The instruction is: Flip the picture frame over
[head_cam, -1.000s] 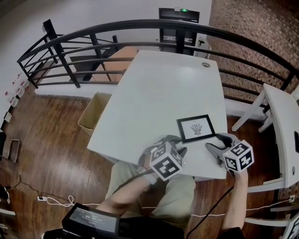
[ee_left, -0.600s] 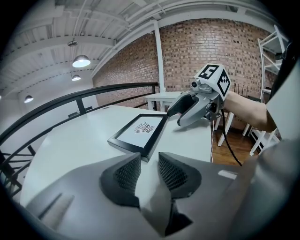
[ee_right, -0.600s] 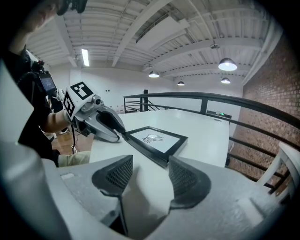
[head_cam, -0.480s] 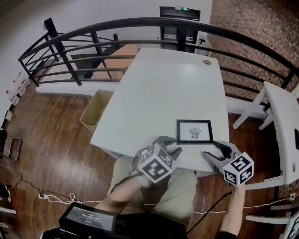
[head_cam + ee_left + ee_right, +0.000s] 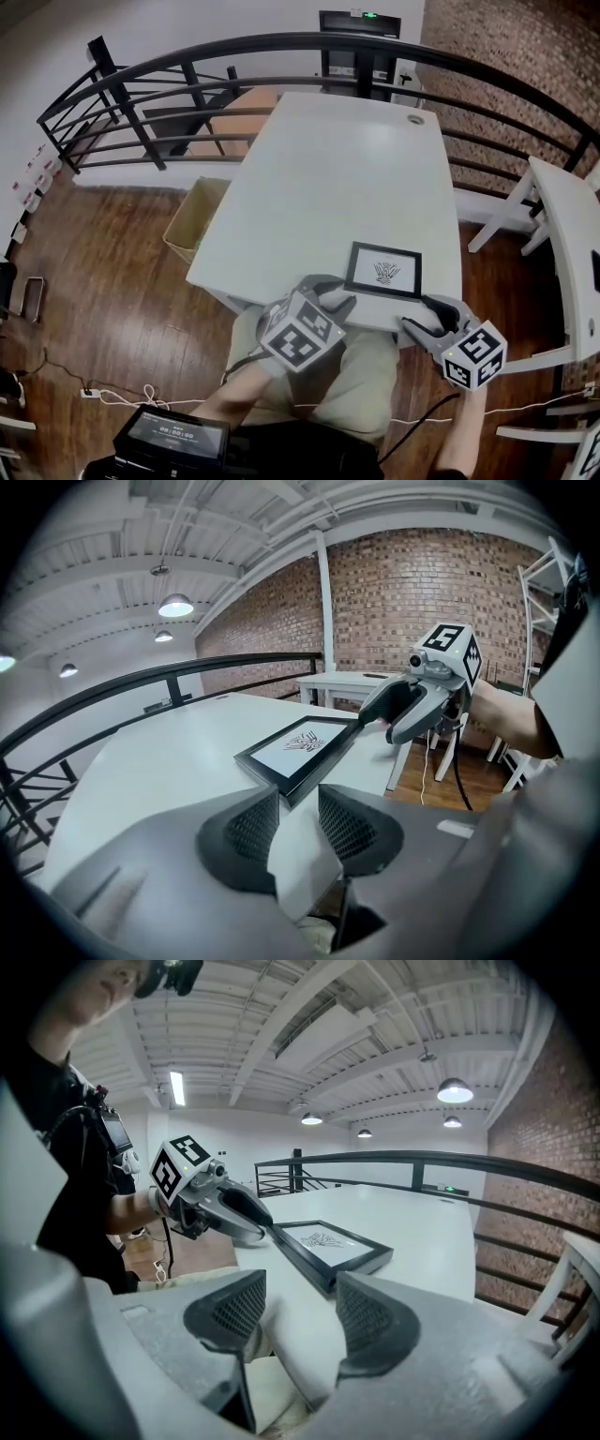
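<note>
Picture frame, print side up, flat near the white table's front edge, unflipped; left gripper jaws opening, empty; right gripper jaws apart, empty; approach step, next probably pinching a rim to lift.

A white table stands in front of you on a dark wooden floor. A curved black railing runs behind it. To your right is a brick wall, to your left an open cardboard box. Lit dome lamps hang overhead.
</note>
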The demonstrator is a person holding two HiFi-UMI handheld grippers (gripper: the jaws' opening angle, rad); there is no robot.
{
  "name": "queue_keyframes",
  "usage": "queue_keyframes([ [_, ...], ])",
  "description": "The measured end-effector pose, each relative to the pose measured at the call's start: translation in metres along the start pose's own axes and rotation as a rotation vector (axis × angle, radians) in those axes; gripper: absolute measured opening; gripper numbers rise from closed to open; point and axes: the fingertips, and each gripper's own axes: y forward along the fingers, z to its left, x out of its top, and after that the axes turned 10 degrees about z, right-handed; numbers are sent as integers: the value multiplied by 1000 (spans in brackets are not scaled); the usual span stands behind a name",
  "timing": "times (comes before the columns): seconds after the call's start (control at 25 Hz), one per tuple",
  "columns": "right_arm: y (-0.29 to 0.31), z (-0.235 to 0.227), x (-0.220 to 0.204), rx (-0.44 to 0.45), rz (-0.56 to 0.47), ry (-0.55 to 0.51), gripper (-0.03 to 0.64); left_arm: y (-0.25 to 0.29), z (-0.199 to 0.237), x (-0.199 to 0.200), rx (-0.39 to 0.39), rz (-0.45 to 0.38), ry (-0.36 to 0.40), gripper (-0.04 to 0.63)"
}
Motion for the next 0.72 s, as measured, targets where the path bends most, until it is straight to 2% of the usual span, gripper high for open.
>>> queue_keyframes([
  [0.16, -2, 15, 2, 16, -16, 9, 221, -7, 0, -7, 0, -11, -20, 144],
  [0.4, 3, 28, -5, 10, 18, 7, 221, -18, 0, -12, -5, -36, -38, 144],
  [0.72, -10, 34, 3, -23, -34, 9, 221, -29, -3, -6, -11, -103, -75, 144],
])
